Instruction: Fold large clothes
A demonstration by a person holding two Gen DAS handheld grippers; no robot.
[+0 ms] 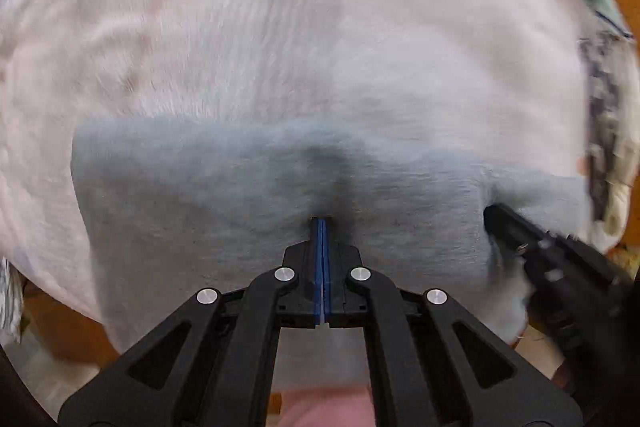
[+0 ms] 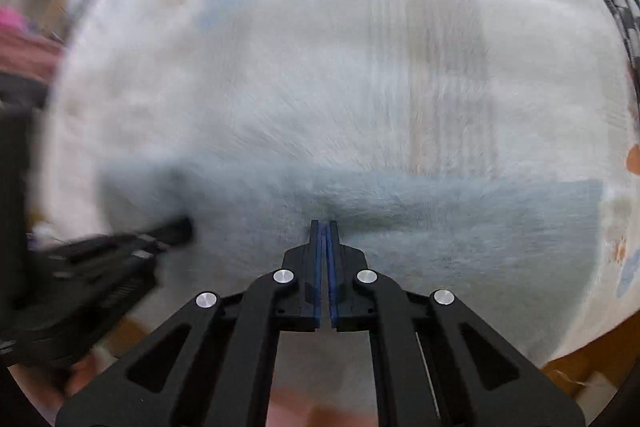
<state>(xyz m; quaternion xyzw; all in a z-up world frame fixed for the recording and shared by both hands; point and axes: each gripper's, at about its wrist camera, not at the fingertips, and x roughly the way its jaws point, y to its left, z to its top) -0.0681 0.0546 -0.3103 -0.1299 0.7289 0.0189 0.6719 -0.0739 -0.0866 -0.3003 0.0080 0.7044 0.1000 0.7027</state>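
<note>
A big pale garment [image 1: 280, 59] with a grey-blue band [image 1: 208, 187] is lying spread over a wooden surface [image 1: 68, 331], blurred. The left gripper [image 1: 322, 223] and the right gripper [image 2: 324, 225] are both pinching the band, jaws clenched on its fabric.

A wooden surface [image 1: 60, 343] carries a large white and grey-blue garment [image 1: 280, 67], spread over most of it.
</note>
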